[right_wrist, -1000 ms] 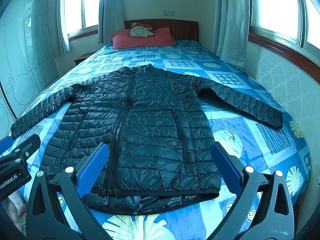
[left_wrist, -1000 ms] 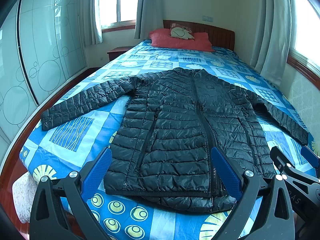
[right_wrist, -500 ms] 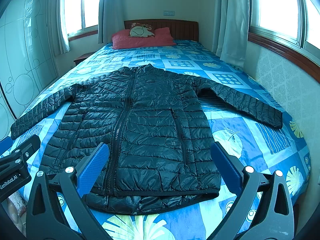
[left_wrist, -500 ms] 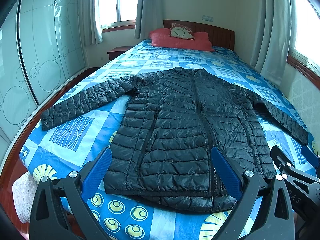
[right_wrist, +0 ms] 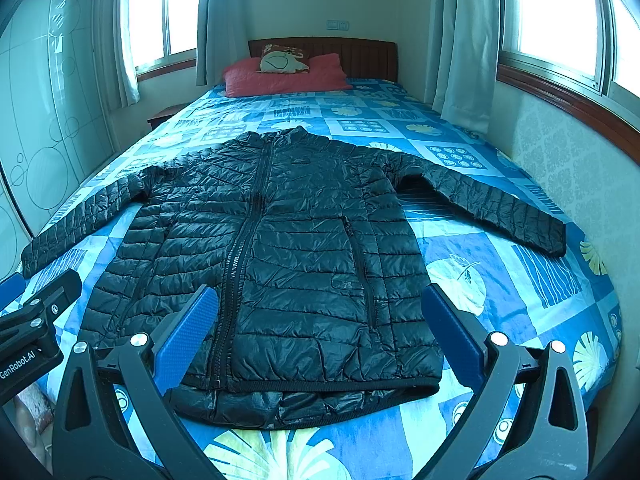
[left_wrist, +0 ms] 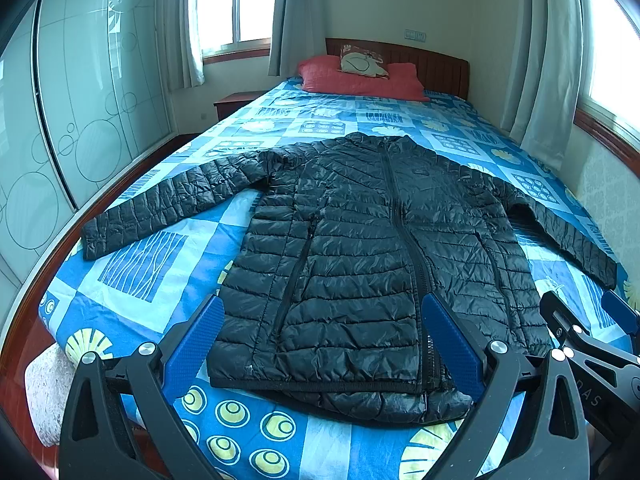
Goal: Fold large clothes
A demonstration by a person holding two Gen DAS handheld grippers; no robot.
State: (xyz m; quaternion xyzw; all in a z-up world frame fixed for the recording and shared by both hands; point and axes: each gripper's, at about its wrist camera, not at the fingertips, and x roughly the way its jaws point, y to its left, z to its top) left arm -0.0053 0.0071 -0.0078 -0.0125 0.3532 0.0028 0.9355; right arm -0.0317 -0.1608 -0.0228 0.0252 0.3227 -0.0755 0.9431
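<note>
Black quilted jacket (left_wrist: pixel 360 248) spread flat on bed (left_wrist: pixel 132 280), just beyond both wide-released tools, left (left_wrist: pixel 320 340), right (right_wrist: pixel 320 328).

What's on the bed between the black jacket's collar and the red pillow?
Only bare blue patterned bedspread lies between the jacket and red pillow; both views show it.

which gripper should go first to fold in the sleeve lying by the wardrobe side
Left. The left hand-held gripper hangs open over the jacket hem nearest that sleeve; the right hand-held gripper, also open, sits toward the other sleeve and would likely have to cross over.
</note>
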